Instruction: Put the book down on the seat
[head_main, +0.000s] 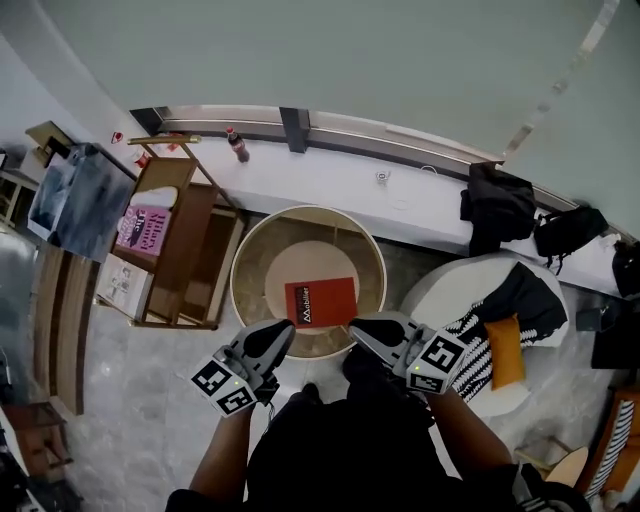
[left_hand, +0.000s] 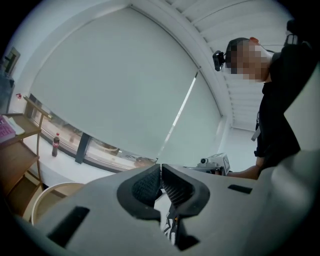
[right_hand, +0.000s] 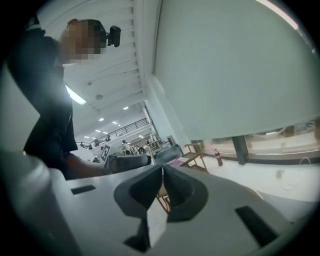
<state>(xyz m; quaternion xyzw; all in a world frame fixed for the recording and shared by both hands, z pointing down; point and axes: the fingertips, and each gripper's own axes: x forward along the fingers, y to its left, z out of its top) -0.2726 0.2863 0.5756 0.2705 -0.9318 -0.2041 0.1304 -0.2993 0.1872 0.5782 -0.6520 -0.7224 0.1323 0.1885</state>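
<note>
Seen from above, a red book (head_main: 321, 302) lies flat, cover up, on the pale inner disc of a round wooden seat (head_main: 308, 258) with a raised rim. The book sits towards the near side of the disc, just ahead of the person's two grippers.

The left gripper (head_main: 287, 327) and the right gripper (head_main: 356, 325) point inward towards each other just beside the book's near edge. Each gripper's own view shows its ribbed jaws pressed together with nothing between them. Neither gripper holds the book, and whether either tip touches it cannot be told.

The book's long axis runs left to right across the head view, tilted a little so that the right end lies slightly farther from the person. Its white title reads upright from the person's side, so the bottom edge points towards them.

The book looks already placed, so the main risk is probably disturbing it. A closed tip passing close to the near edge could catch it and push the book across the smooth disc. If the book slid far enough, a corner might tip into the darker gap between the disc and the rim. A wooden shelf (head_main: 185, 240) stands well apart to the left and poses no hazard
</note>
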